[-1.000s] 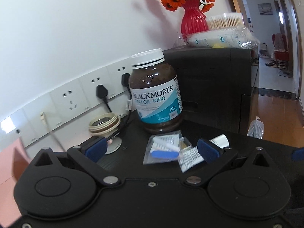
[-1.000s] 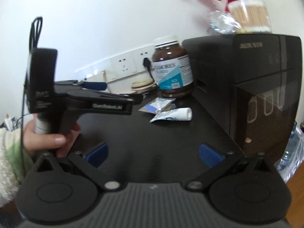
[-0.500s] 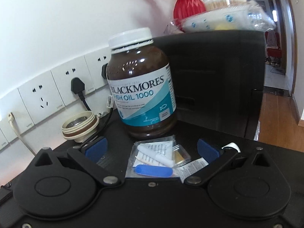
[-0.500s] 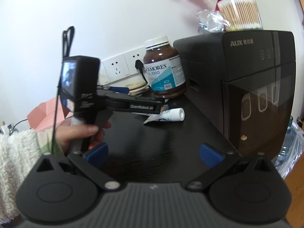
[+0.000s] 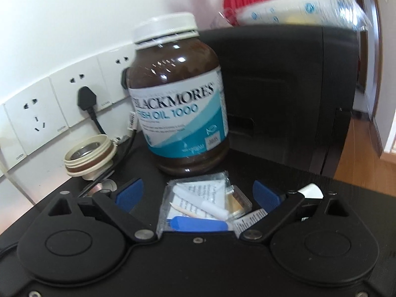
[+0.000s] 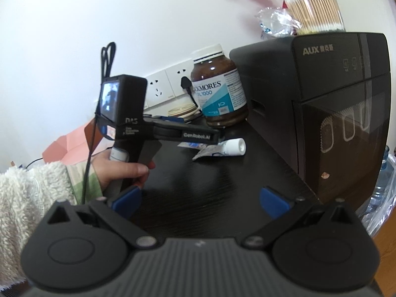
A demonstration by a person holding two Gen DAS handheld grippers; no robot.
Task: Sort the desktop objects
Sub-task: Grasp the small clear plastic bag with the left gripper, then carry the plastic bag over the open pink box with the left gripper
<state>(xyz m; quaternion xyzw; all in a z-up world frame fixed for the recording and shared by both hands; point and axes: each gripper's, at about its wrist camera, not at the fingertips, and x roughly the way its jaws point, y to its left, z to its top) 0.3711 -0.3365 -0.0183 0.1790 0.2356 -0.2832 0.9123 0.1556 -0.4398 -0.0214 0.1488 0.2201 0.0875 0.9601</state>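
Your left gripper hangs low over the black desk, and its blue fingers stand wide apart, having just eased a little closer. Between them, lower centre of the left wrist view, lies the clear plastic bag of small bits: a white stick, a blue piece, a folded paper. The pads are not touching it. To the bag's right, partly behind the right finger, lies the crumpled white tube. Just beyond the bag stands the brown fish oil bottle with its white cap, filling the middle of the frame. Left of the bottle, a cream lamp socket rests by the wall outlets. Behind the bottle rises the black appliance.

In the right wrist view, your right gripper has its fingers spread over bare desk, nothing between them. At left centre your hand, in a fluffy sleeve, grips the handle of the left gripper, which points toward the bottle at upper centre. The tube lies at mid-frame beside that gripper's tip.
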